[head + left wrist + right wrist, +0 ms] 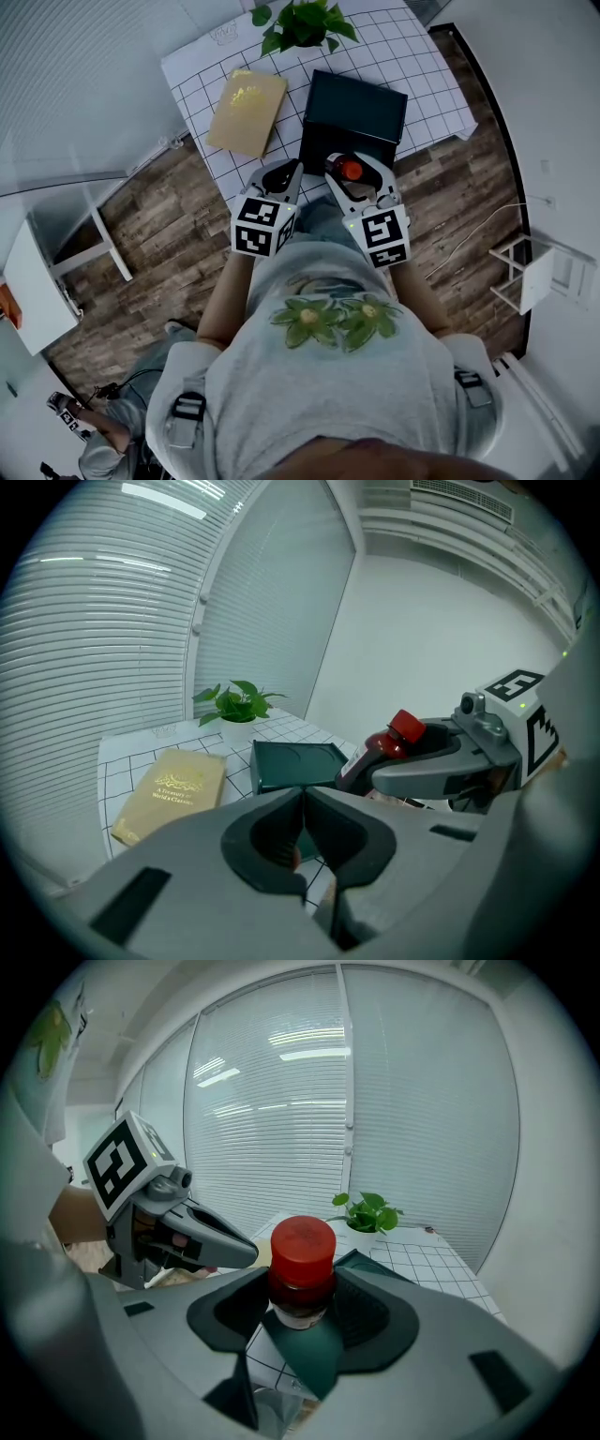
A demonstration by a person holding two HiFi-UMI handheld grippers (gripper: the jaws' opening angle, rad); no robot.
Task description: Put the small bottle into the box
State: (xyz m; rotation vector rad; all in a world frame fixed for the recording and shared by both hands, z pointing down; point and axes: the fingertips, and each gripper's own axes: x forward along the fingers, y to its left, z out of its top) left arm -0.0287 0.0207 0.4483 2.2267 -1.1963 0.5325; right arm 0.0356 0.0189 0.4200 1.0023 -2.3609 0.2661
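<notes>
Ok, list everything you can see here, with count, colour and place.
small dark bottle with red cap: one, dark, red cap, in the right claw
dark green box: one, dark green, on the grid cloth
tan book with gold print: one, tan, on the cloth left of the box
potted leafy plant: one, green, cloth's far edge
white grid-printed cloth: one, white with black lines, under box, book and plant
wood-plank floor: one, brown, around the cloth
grey flower-print shirt: one, grey with green flowers, person's torso
left claw: one, grey, shut, empty
right claw: one, grey, shut on the bottle
</notes>
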